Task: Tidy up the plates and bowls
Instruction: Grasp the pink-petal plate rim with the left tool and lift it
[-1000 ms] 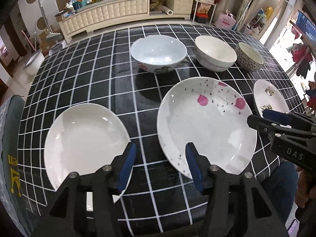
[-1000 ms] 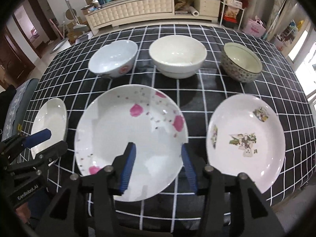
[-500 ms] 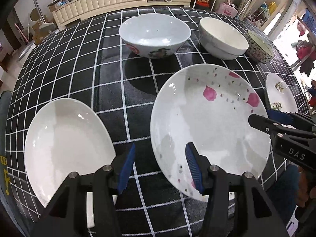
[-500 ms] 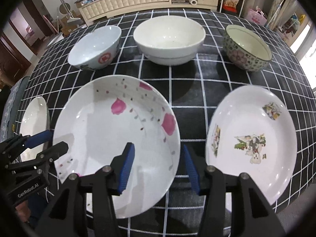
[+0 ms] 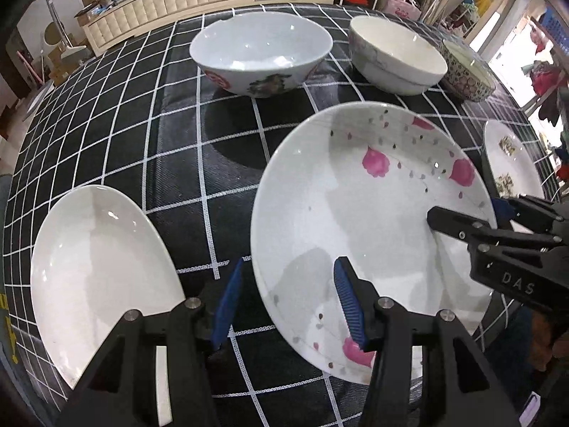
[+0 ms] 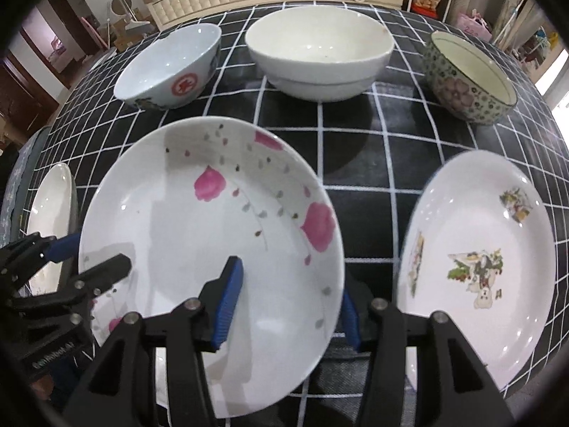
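Landmark: pink-flower plate [image 6: 209, 249], centre front of checked tablecloth [image 5: 170, 163].

- Plain white plate [image 5: 96, 270] left of it, untouched.
- Left gripper [image 5: 288, 302]: jaws part-open, holding nothing, straddling landmark's left rim. Risk: closing on thin, sloped rim may let glazed plate slip or tip.
- Right gripper [image 6: 288, 302]: jaws part-open, empty, straddling right rim. Risk: uneven closing or lift between grippers tilts plate.
- Cartoon plate [image 6: 476, 267] right of it, close; sliding plate may knock it.
- Three bowls behind, apart.
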The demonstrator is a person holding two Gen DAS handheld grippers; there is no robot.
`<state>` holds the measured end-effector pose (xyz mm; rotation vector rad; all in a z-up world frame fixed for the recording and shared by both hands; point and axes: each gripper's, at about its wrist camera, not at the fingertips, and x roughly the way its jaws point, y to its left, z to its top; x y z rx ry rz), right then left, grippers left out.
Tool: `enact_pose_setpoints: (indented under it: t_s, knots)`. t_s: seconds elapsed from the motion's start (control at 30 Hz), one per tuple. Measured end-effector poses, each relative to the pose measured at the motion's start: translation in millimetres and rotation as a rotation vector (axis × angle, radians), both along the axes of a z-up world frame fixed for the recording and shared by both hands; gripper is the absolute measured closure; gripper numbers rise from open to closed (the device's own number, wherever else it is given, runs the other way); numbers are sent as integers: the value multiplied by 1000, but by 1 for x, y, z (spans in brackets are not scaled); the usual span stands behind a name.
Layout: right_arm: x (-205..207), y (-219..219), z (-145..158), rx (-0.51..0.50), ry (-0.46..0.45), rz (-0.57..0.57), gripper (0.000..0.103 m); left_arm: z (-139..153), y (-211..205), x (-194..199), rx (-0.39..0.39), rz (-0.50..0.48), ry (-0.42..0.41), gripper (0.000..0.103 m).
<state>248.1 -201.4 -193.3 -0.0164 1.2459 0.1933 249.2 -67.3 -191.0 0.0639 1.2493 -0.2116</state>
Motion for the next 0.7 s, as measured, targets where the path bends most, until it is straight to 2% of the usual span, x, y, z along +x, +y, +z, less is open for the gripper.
enact_pose_setpoints:
  t_s: [0.13, 0.2, 0.27, 0.37, 0.57, 0.7]
  knots:
    - [-2, -4, 2, 13, -12, -15, 57, -3, -3, -1, -17, -13, 6, 67]
    - [-2, -8, 3, 14, -8, -26, 64, -3, -5, -1, -2, -12, 1, 67]
    - [-2, -6, 4, -2, -8, -28, 67, -3, -5, -1, 4, -14, -2, 68]
    - [-5, -6, 5, -3, -4, -44, 68, -1, -3, -5, 21, -35, -19, 69]
    - [-12, -6, 11, 24, -1, -60, 74, 3, 2, -9, 24, -11, -16, 70]
    - [-16, -3, 21, 25, -22, -61, 77, 14, 5, -13, 36, -11, -43, 69]
